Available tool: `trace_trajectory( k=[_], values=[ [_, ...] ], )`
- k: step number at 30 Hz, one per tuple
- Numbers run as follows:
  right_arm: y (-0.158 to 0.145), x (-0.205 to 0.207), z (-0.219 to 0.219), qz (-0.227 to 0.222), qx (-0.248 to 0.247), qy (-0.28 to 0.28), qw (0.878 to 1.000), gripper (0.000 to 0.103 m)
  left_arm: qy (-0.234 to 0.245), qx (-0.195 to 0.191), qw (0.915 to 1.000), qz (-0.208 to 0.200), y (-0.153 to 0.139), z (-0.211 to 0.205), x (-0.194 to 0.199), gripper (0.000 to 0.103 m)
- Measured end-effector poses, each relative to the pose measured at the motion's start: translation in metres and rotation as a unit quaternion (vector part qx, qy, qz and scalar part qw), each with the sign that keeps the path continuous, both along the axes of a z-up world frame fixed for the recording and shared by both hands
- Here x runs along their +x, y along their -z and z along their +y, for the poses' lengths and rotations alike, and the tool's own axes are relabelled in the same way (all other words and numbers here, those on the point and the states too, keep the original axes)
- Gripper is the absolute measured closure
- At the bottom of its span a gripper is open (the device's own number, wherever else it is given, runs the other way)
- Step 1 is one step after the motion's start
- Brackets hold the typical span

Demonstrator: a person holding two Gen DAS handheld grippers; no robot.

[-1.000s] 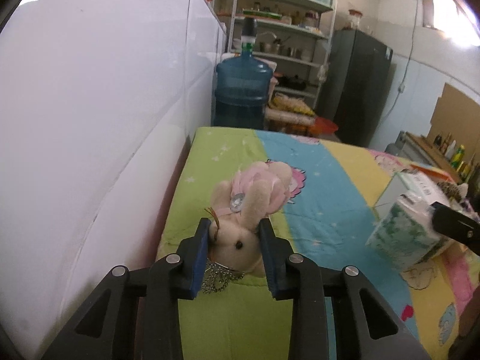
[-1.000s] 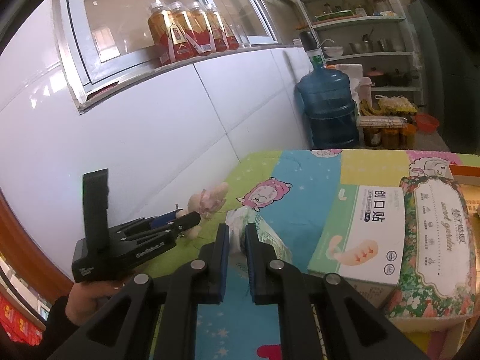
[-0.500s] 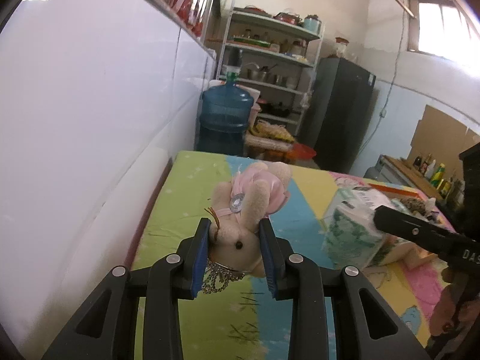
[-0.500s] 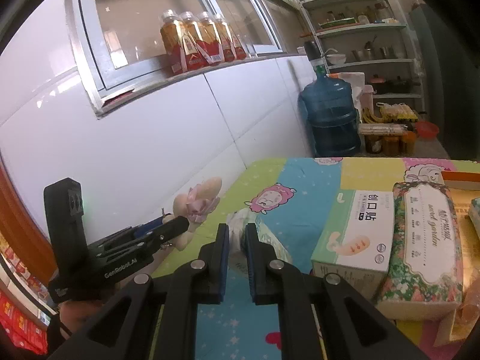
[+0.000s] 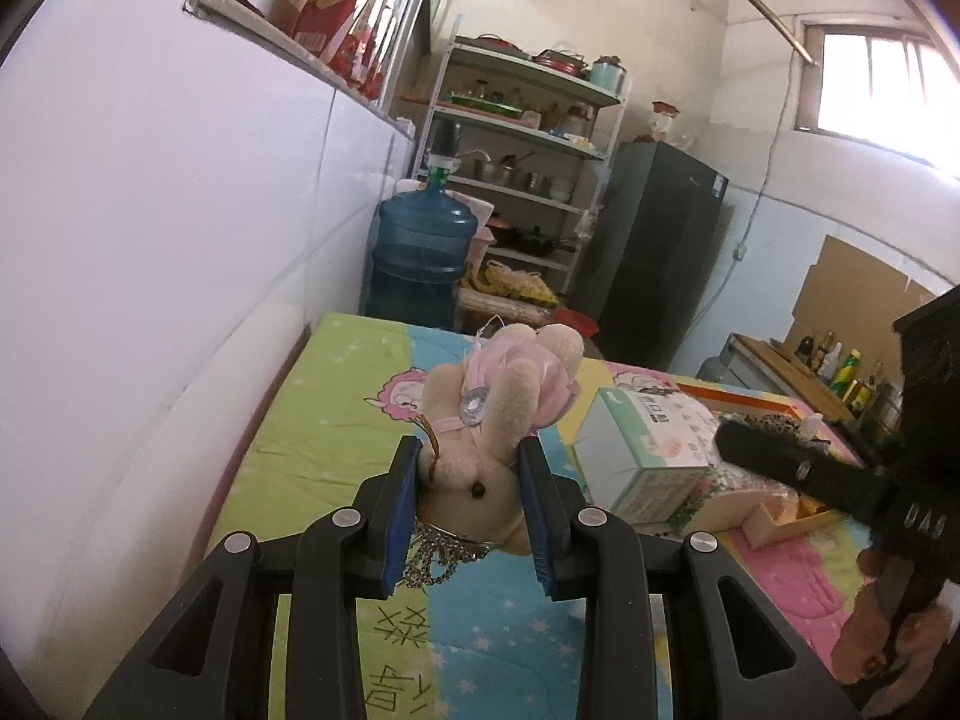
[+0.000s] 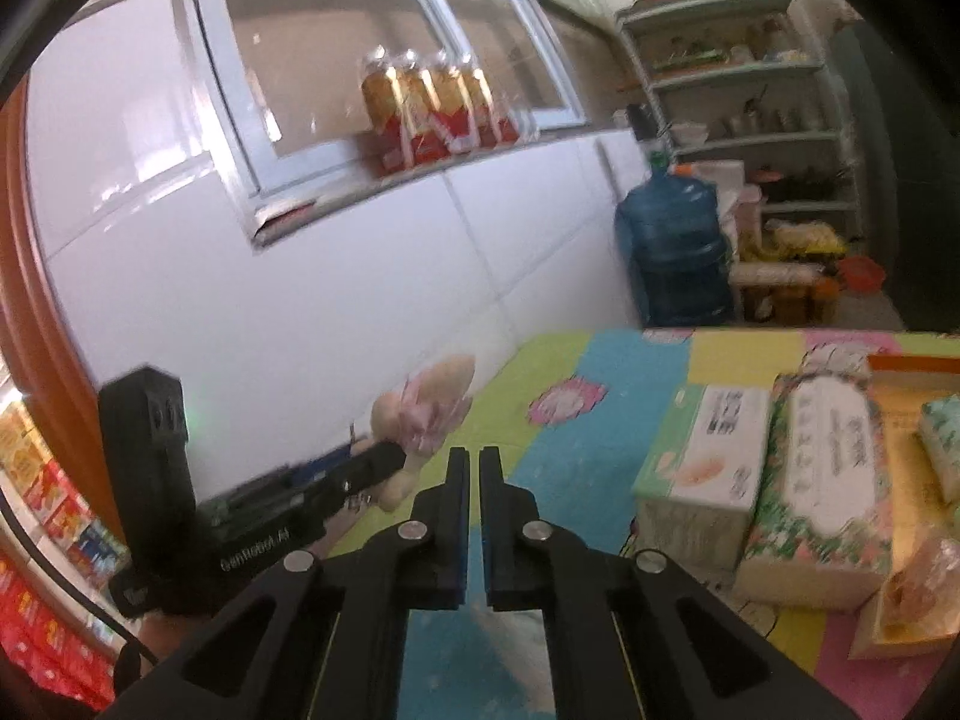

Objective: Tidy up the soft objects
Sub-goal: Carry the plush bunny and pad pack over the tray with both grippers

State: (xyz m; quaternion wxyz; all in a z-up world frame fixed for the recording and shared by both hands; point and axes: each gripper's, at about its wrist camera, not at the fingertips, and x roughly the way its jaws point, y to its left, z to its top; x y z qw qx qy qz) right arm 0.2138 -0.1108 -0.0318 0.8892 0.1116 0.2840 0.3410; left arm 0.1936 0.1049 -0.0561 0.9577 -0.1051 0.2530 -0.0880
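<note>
My left tool (image 5: 471, 483) clamps the plush bunny (image 5: 492, 426) clear of the worktop (image 5: 288, 456) for carrying; my right tool (image 6: 469, 468), closed, holds nothing.

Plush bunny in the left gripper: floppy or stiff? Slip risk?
Probably soft: the plush bunny bulges between the left gripper pads. Likely light, since its body juts forward unsupported without sagging. Slip seems unlikely with fuzzy fabric, though the dangling chain may snag.
</note>
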Motion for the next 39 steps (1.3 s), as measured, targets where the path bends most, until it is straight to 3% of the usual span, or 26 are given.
trace_trajectory(
  k=[3,4,6,7,8,15,26,27,29,31,39],
  values=[
    [0.012,-0.002,-0.001,0.024,-0.003,-0.03,0.999,0.099,-0.001,0.0,1.0,0.001,-0.001,0.0,-0.006,0.07],
    [0.015,-0.004,-0.003,0.027,-0.009,-0.031,0.999,0.094,-0.001,0.0,1.0,0.001,-0.001,0.001,-0.008,0.07],
    [0.022,-0.006,-0.004,0.035,-0.032,-0.044,0.998,0.068,-0.003,0.0,1.0,0.001,-0.001,0.001,-0.01,0.07],
    [0.026,-0.006,-0.004,0.042,-0.046,-0.053,0.997,0.039,-0.004,-0.002,1.0,0.001,0.0,0.002,-0.01,0.07],
    [0.029,-0.007,-0.003,0.046,-0.057,-0.061,0.995,0.023,-0.004,-0.004,1.0,0.002,-0.002,0.006,-0.004,0.07],
    [0.061,-0.009,0.012,0.077,-0.139,-0.122,0.98,0.022,-0.01,-0.01,0.9999,0.005,0.002,0.013,-0.008,0.07],
    [0.083,-0.025,0.046,0.018,-0.263,-0.156,0.952,0.023,-0.012,-0.008,0.9998,0.017,0.009,0.016,-0.009,0.07],
    [0.084,-0.026,0.047,0.015,-0.269,-0.155,0.95,0.024,-0.011,-0.008,0.9997,0.019,0.009,0.015,-0.008,0.07],
    [0.087,-0.026,0.049,0.016,-0.272,-0.154,0.95,0.039,-0.01,-0.008,0.9997,0.021,0.011,0.014,-0.008,0.07],
    [0.092,-0.026,0.05,0.025,-0.277,-0.154,0.948,0.045,-0.009,-0.008,0.9997,0.023,0.013,0.014,-0.008,0.07],
    [0.092,-0.031,0.043,0.028,-0.257,-0.134,0.957,0.05,-0.002,-0.006,0.9996,0.026,0.014,0.008,-0.008,0.07]
  ],
)
